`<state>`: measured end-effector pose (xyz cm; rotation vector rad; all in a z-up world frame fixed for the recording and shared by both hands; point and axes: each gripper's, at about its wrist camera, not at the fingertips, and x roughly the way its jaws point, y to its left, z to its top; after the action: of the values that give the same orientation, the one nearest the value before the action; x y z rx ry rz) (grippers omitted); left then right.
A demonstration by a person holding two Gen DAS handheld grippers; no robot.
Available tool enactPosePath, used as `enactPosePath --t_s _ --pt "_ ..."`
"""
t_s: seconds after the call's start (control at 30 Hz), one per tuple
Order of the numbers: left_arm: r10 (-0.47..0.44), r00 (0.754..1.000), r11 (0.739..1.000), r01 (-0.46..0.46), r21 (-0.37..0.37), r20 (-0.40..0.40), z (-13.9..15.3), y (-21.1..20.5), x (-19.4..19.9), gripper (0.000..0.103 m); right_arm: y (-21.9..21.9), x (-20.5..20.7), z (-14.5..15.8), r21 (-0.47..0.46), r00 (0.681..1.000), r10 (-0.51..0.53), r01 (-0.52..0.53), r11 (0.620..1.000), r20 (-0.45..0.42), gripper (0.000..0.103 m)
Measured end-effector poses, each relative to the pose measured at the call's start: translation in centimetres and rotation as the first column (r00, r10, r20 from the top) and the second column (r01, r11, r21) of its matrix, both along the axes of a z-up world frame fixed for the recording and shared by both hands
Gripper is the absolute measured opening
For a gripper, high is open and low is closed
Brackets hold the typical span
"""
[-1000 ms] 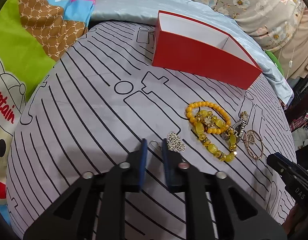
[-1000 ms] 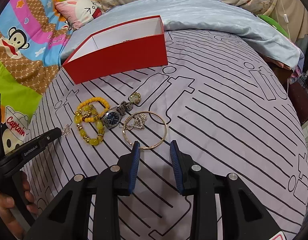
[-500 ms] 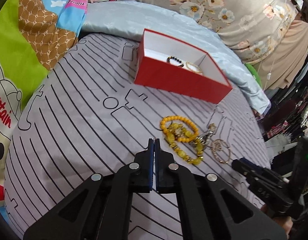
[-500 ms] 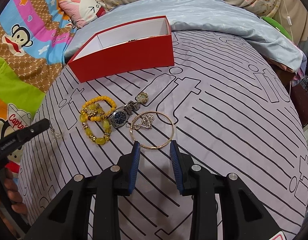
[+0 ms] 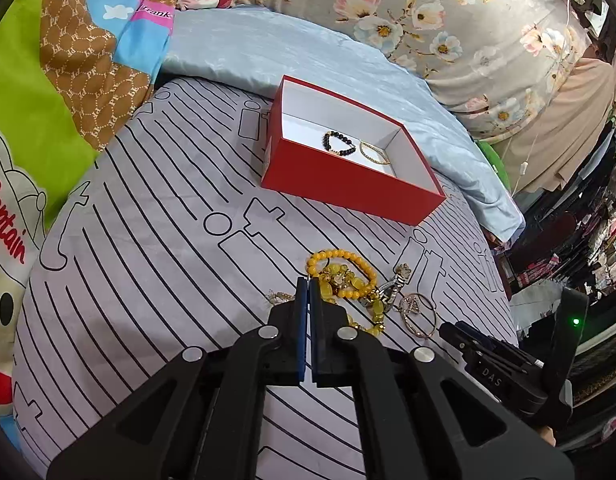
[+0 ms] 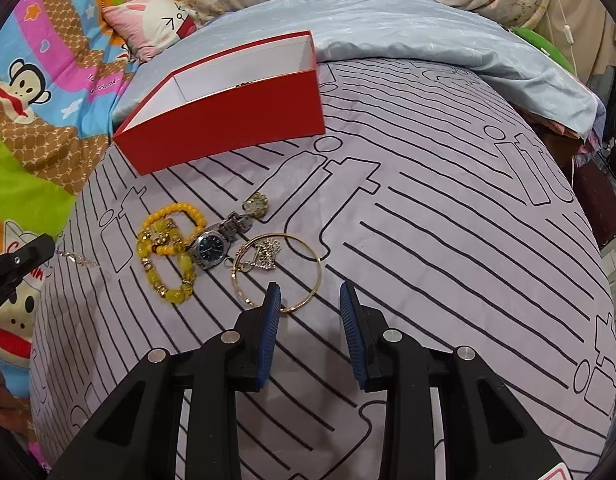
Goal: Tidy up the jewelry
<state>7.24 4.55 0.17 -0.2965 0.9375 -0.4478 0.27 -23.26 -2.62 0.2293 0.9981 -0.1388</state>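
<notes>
Jewelry pile (image 6: 212, 248) before box (image 6: 228, 128)

**Bright, even light with heavy fisheye bending**

Both views were well lit by soft, diffuse light, and colours read clearly. The lilac bedsheet with black line pattern (image 6: 448, 208) bulged like a dome, its straight lines curved towards the frame edges, and black vignette filled the corners. Faint, soft-edged shadows lay under the open red cardboard box (image 5: 348, 184) and below the right claw (image 6: 310, 294). Small glints showed on the thin gold bangle (image 6: 308, 258). The dark room at the left view's right edge was dim and murky.
</notes>
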Motion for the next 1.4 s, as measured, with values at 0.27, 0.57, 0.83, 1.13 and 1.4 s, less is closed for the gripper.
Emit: enactPosePath --t_s 0.27,0.57,0.83,1.13,1.4 --pt "-0.016 1.000 1.000 0.016 -0.022 -0.015 -0.2 -0.3 0.2 0.000 2.0 0.0 0.1 0.018 0.998 0.069 -0.069 0.997 0.012 0.031" --pt "-0.028 0.999 0.999 0.027 -0.018 -0.037 -1.1 -0.7 0.1 0.000 1.6 0.1 -0.5 0.023 0.999 0.046 -0.046 0.999 0.002 0.031" --pt "-0.019 0.998 0.999 0.017 -0.036 -0.059 -1.5 0.0 0.4 0.000 -0.3 0.8 -0.9 0.011 1.000 -0.008 0.008 1.000 0.004 0.031" --pt "0.008 0.997 1.000 -0.008 -0.003 -0.074 -2.2 0.5 1.1 0.000 -1.0 1.6 -1.5 0.014 1.000 -0.020 0.020 1.000 0.002 0.027" --pt "0.029 0.995 0.999 -0.025 0.045 -0.093 -3.4 0.8 1.1 0.012 -1.3 1.9 -1.6 -0.004 1.000 -0.017 0.017 1.000 0.004 0.023"
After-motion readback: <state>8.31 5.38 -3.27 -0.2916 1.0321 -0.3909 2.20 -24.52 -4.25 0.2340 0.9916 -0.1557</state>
